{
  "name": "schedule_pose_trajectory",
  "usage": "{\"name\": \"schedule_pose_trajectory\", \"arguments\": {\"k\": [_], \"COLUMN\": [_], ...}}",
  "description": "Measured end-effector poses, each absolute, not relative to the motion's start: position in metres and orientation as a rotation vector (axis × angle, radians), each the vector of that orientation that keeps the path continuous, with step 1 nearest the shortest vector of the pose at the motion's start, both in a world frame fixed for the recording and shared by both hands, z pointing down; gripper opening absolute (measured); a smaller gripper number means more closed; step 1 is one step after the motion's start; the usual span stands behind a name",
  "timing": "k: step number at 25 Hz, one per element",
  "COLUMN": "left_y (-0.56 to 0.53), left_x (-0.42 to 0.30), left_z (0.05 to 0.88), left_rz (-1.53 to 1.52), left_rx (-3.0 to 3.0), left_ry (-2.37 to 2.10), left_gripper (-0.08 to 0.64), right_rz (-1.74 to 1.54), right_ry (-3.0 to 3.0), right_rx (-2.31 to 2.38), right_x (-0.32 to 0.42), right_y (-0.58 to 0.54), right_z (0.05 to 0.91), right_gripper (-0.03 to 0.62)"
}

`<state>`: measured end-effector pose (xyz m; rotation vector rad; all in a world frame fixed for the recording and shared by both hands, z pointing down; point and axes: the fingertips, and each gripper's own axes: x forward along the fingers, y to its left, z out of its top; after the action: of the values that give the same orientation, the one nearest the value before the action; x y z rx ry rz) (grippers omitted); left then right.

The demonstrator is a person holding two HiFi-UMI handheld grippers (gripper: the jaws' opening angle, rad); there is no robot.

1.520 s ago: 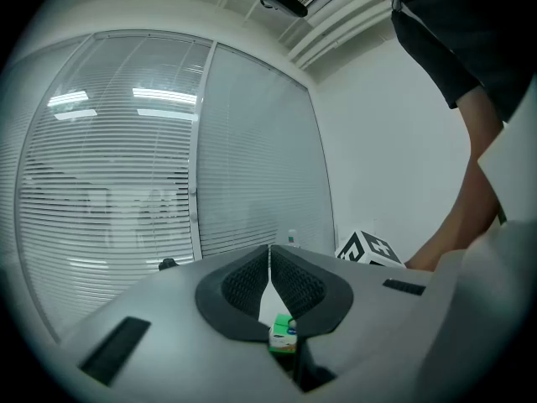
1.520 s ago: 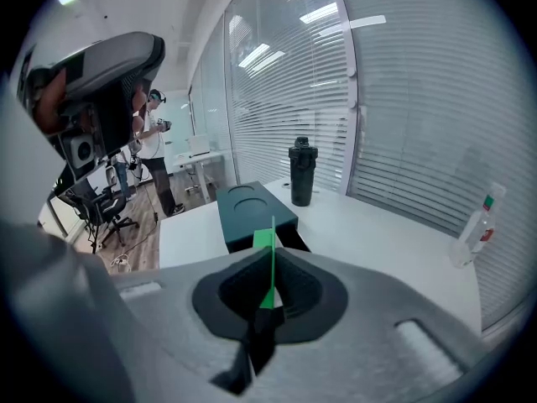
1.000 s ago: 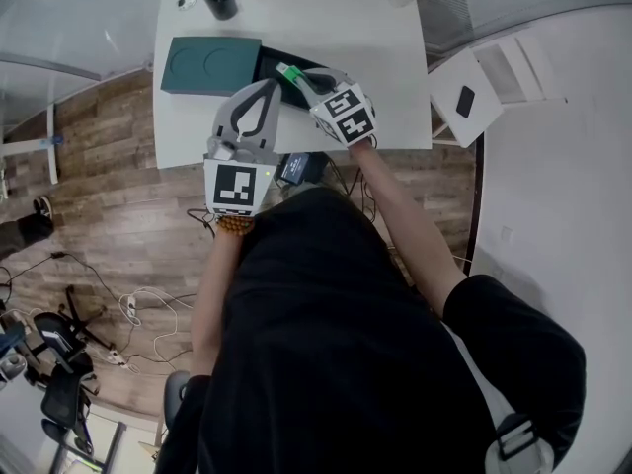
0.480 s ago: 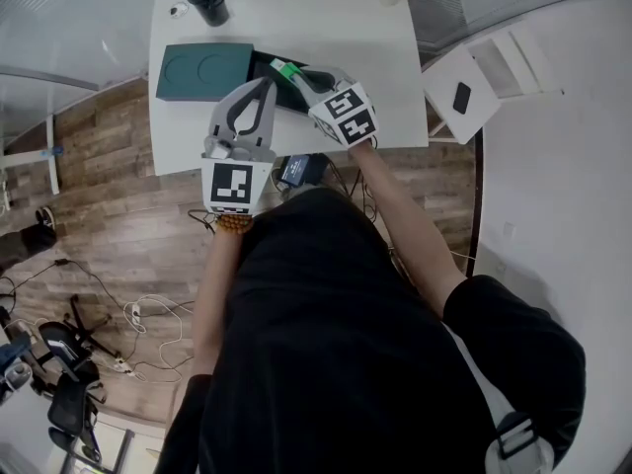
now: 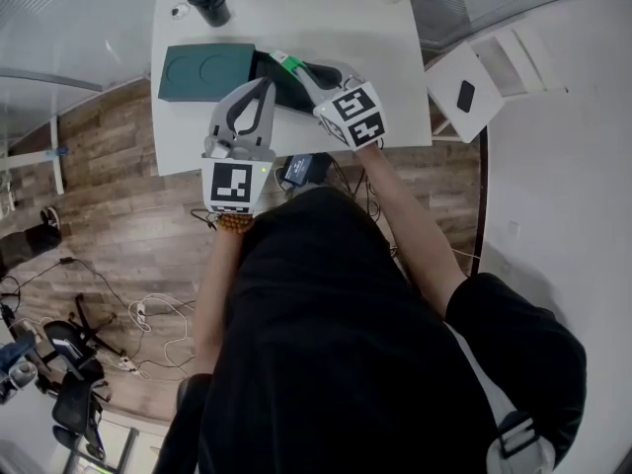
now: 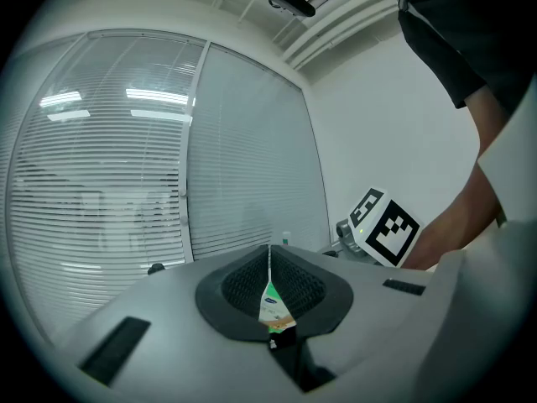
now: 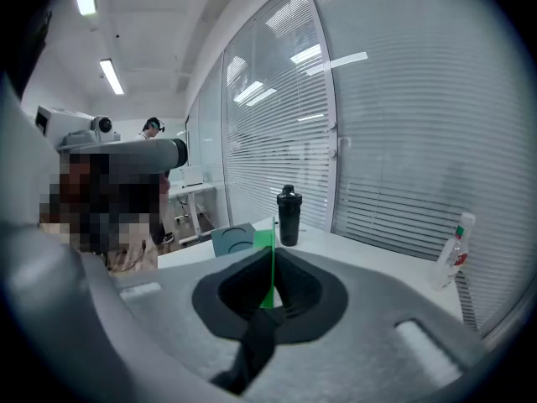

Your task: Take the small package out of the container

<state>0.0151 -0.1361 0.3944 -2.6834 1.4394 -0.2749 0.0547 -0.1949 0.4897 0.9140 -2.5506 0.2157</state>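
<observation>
R claw [image 7: 272, 252]: pressed together, pinching green package [image 7: 267, 267] edge-on betw. the pads; pkg pokes out a bit past the tips.
L claw [image 6: 269, 252]: pressed together as well, pinching thin sachet [image 6: 273, 302] w/ green-white print, low betw. the pads.
From above: R claw [image 5: 294, 69] over black tray [image 5: 279, 89], green package [image 5: 286, 63] at its tips. L claw [image 5: 265, 85] just beside, on its left, tips at the tray's near-left corner.
Left of both claws, touching the tray: dark green container [image 5: 202, 70] w/ two round hollows.
Ahead of R claw, well apart: black shaker bottle [image 7: 288, 215]. Far to the right, near the table edge: clear bottle [image 7: 453, 257].
Ahead and right of the claws: bare white table [image 5: 326, 28], open room for moving.
Behind the claws: near edge of the table, then wood floor [image 5: 99, 215].
</observation>
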Motion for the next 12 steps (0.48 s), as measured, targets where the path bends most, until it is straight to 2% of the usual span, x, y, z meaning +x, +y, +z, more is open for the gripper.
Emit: {"name": "schedule_pose_trajectory", "arguments": {"k": [12], "left_y": [-0.134], "left_x": [0.018], "left_z": [0.396], "left_rz": [-0.280], "left_rx": [-2.712], "left_ry": [1.465], "left_gripper": [0.011], "right_rz": [0.215], "right_ry": [-2.630], "right_rx": [0.944], "right_x": [0.056], "right_y": [-0.195], "right_z": [0.458], "right_gripper": [0.000]}}
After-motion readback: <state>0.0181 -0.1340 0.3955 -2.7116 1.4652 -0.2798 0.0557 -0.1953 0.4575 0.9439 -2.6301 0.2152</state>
